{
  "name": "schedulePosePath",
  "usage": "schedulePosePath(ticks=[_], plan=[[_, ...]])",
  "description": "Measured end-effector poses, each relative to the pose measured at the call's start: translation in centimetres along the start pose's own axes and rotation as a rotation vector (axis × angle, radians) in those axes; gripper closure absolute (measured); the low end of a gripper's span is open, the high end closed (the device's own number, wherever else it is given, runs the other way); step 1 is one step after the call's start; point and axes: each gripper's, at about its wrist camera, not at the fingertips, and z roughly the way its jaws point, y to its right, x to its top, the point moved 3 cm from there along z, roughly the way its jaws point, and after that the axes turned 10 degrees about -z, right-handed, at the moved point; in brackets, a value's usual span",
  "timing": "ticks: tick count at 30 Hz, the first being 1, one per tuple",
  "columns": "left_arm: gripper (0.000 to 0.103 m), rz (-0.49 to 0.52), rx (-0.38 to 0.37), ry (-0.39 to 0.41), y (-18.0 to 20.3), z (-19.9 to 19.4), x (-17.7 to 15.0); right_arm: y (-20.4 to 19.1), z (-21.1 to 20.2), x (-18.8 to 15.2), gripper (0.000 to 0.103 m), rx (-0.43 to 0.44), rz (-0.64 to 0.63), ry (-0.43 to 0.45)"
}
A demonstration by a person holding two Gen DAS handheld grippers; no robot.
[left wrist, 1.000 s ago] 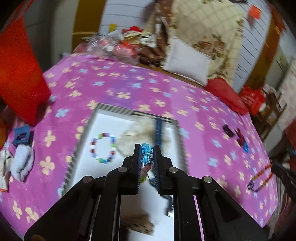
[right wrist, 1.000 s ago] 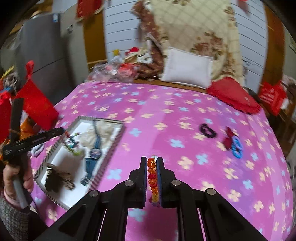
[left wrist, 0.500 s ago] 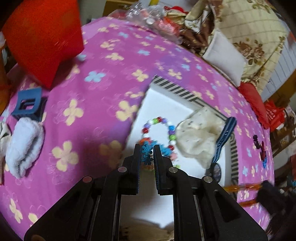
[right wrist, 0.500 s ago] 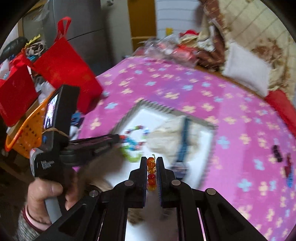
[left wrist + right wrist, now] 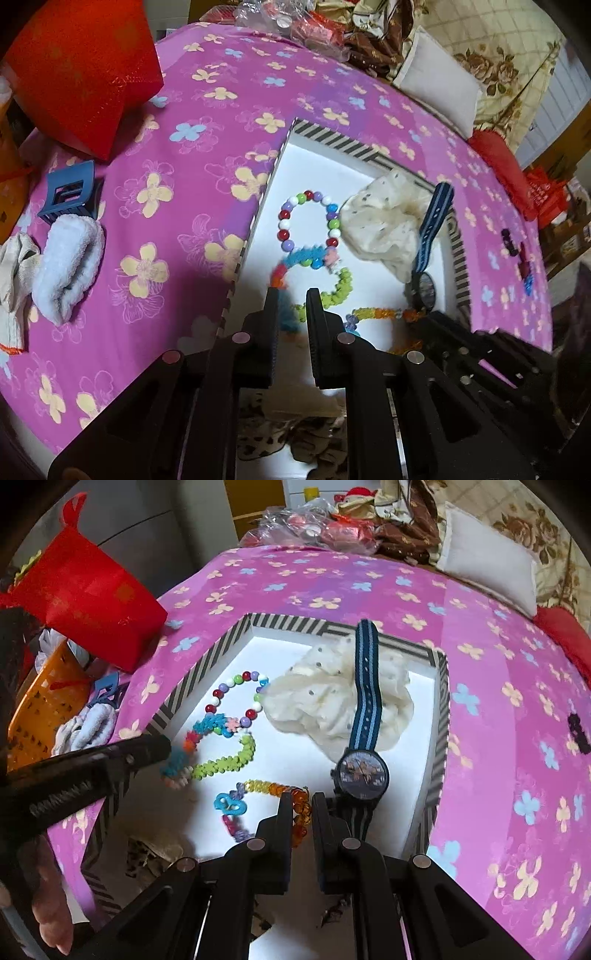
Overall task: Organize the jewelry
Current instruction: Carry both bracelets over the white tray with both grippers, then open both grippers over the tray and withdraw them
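1. The left gripper (image 5: 291,306) has its jaws clenched on the snowflake bracelet (image 5: 314,258), whose far end already trails on the white floor of the striped tray (image 5: 332,138).
2. The right gripper (image 5: 299,808) pinches the amber bead bracelet (image 5: 273,788) low beside the watch (image 5: 362,768) (likely to lay it flat).
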Motion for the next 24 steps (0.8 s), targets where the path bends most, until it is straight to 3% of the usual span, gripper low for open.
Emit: schedulePosePath(ticks=[1,3,5,10,13,17,24], plan=[[0.091,-0.003,-0.008,0.003,0.0,-0.1,0.1,0.2,-0.2,-0.1,0.092,0.001,0.005,0.004],[0.082,-0.007,-0.024,0.005,0.2,-0.4,0.1,0.5,-0.7,-0.3,0.069,-0.005,0.013,0.020],[0.074,-0.012,-0.039,0.014,0.3,-0.5,0.1,0.9,-1.4,-0.5,0.057,-0.017,0.023,0.050],[0.074,-0.030,-0.056,0.085,0.6,-1.7,0.3,0.8,-2.4,-0.2,0.057,-0.066,-0.034,0.075],[0.074,-0.048,-0.033,0.135,0.4,-2.3,0.6,-0.3,-1.8,1.0,0.069,-0.074,-0.101,0.064],[0.074,-0.070,0.012,0.177,-0.3,-2.4,1.2,-0.7,0.8,3.3,0.078,-0.100,-0.143,0.011],[0.074,-0.124,-0.002,0.185,-1.5,-2.3,2.0,0.4,6.0,6.8,0.078,-0.150,-0.107,-0.080]])
